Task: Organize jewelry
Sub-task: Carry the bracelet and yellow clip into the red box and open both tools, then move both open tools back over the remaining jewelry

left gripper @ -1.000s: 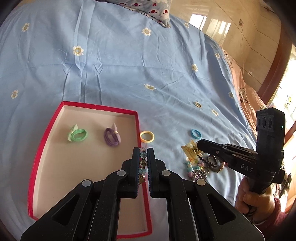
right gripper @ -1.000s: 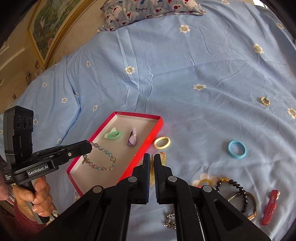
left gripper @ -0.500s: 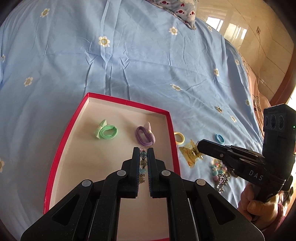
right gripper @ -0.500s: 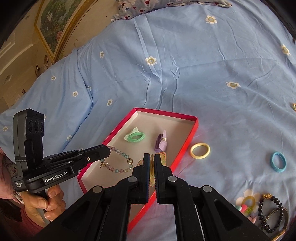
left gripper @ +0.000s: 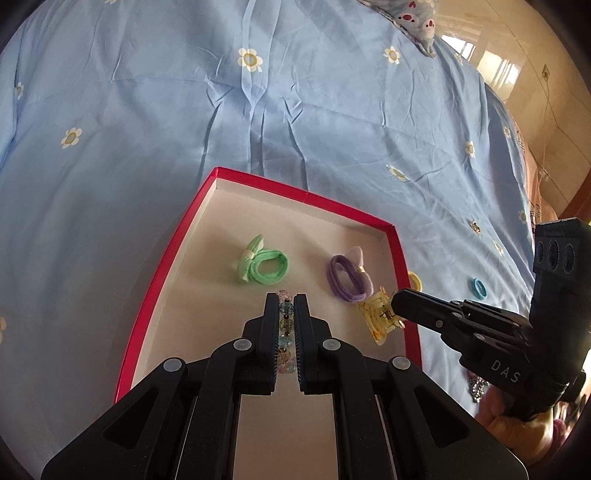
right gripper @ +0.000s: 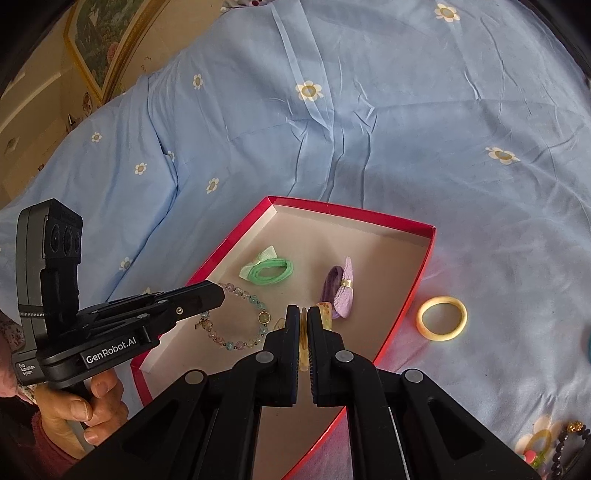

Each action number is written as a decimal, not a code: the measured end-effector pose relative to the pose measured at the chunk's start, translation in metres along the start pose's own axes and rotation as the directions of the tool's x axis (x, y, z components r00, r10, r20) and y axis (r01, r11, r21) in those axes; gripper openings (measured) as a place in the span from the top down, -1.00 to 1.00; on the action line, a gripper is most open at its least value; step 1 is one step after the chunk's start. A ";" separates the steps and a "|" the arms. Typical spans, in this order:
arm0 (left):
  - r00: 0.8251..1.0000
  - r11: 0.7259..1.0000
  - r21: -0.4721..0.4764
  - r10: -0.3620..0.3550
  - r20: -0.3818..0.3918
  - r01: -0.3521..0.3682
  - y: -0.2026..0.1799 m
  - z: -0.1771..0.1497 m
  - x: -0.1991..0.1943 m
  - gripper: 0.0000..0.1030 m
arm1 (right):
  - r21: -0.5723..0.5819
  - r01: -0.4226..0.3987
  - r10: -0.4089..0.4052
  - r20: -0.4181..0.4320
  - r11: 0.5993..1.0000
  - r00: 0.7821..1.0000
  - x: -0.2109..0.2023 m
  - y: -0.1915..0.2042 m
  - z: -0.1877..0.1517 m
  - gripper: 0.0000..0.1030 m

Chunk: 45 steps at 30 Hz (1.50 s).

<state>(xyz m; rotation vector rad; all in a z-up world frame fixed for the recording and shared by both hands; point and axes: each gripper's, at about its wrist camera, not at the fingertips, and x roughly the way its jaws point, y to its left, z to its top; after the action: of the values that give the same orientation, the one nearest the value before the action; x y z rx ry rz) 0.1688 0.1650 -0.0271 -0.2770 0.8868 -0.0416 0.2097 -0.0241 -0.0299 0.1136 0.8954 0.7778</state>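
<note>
Shown mid-delivery, both grippers hang over the red box [right gripper: 421, 258] on the blue sheet [right gripper: 369, 129]. Left gripper [left gripper: 286, 306]: clamped on a bead bracelet [right gripper: 236, 317], dangling above the floor beside the green tie [left gripper: 264, 264]. Centre: purple tie [left gripper: 347, 275] already stowed. Right gripper [right gripper: 303, 317]: closed on a yellow claw clip [left gripper: 378, 315] near the box's right wall. Outside, a yellow ring [right gripper: 442, 322] awaits. Next move, judged: lower each load to bare floor, then part the jaws.

home bedroom: floral bedsheet [left gripper: 295, 122], pillow [left gripper: 413, 18].
</note>
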 end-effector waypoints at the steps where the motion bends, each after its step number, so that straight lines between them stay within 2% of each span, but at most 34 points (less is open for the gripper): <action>1: 1.000 1.000 -0.005 0.005 -0.005 -0.005 0.003 -0.001 0.003 0.88 | -0.005 0.006 -0.006 -0.004 1.000 1.000 0.004 0.000 0.000 0.93; 12: 0.997 0.998 -0.021 0.059 -0.049 -0.060 0.017 -0.010 0.020 0.87 | -0.024 0.024 -0.025 -0.033 0.999 0.999 0.023 0.001 -0.005 0.92; 14: 0.996 0.997 -0.023 0.066 -0.053 -0.068 0.018 -0.010 0.021 0.87 | -0.019 0.022 -0.022 -0.040 1.000 0.999 0.024 0.001 -0.005 0.82; 17: 0.995 0.996 -0.030 0.077 -0.058 -0.078 0.019 -0.009 0.022 0.86 | -0.007 0.015 -0.015 -0.036 1.000 0.999 0.023 -0.001 -0.006 0.82; 20: 0.994 0.995 -0.036 0.087 -0.062 -0.089 0.020 -0.009 0.021 0.71 | 0.003 0.007 -0.007 -0.038 1.000 0.999 0.023 -0.002 -0.006 0.79; 21: 0.994 0.995 -0.038 0.091 -0.060 -0.094 0.020 -0.009 0.020 0.57 | 0.007 0.006 -0.006 -0.039 1.000 0.999 0.023 -0.002 -0.006 0.76; 22: 0.994 0.995 -0.039 0.093 -0.056 -0.095 0.020 -0.009 0.018 0.48 | 0.012 0.005 -0.005 -0.040 1.000 0.999 0.023 -0.003 -0.006 0.65; 23: 0.994 0.994 -0.039 0.096 -0.053 -0.098 0.020 -0.009 0.017 0.45 | 0.019 0.001 0.000 -0.039 1.000 0.999 0.022 -0.004 -0.006 0.45; 25: 0.994 0.994 -0.041 0.102 -0.050 -0.104 0.020 -0.010 0.013 0.34 | 0.028 -0.008 0.008 -0.031 1.000 0.999 0.020 -0.005 -0.006 0.29; 34: 0.995 0.994 -0.053 0.094 -0.027 -0.095 0.007 -0.018 -0.010 0.14 | 0.033 -0.005 0.004 0.024 0.999 1.000 -0.009 -0.004 -0.007 0.29; 45: 1.000 1.000 -0.002 0.006 -0.017 -0.006 -0.043 -0.035 -0.032 0.03 | 0.091 0.046 -0.053 0.080 0.995 0.995 -0.075 -0.029 -0.030 0.27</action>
<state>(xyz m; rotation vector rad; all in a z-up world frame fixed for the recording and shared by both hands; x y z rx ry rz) 0.1251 0.1204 -0.0126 -0.2759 0.9046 -0.0380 0.1759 -0.1010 -0.0108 0.1999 0.8518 0.6827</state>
